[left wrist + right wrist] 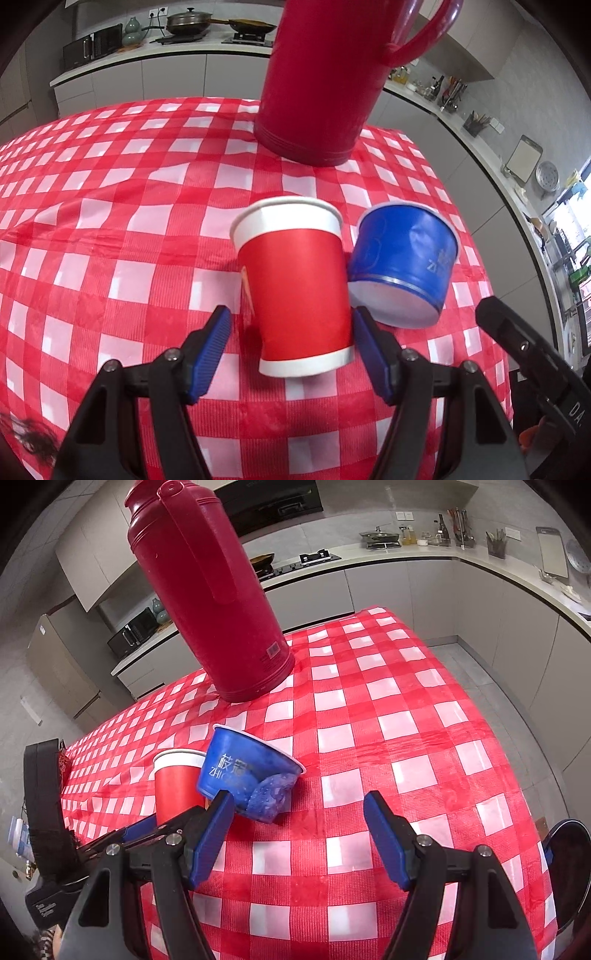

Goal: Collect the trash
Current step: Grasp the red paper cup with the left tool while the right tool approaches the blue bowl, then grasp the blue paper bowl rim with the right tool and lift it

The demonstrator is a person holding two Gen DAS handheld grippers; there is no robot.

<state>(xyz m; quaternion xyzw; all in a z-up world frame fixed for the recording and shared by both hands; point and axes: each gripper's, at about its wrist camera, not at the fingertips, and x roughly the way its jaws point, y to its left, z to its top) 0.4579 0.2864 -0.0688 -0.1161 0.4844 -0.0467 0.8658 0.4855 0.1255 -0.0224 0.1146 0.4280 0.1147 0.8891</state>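
Observation:
A red paper cup (295, 284) with a white rim stands on the checked tablecloth (110, 221), leaning a little. A blue paper bowl (402, 258) lies tipped on its side against the cup's right. My left gripper (290, 332) is open, its fingers either side of the cup's lower half, the right pad touching or nearly touching it. In the right wrist view the red cup (177, 786) and the blue bowl (243, 768), with crumpled blue material at its mouth, sit ahead to the left. My right gripper (299, 823) is open and empty beside the bowl.
A tall red thermos (321, 77) stands behind the cups; it also shows in the right wrist view (207, 598). The table's right edge (517, 738) drops to grey floor. Kitchen counters (406, 557) run behind. A dark round object (565, 871) sits at the right edge.

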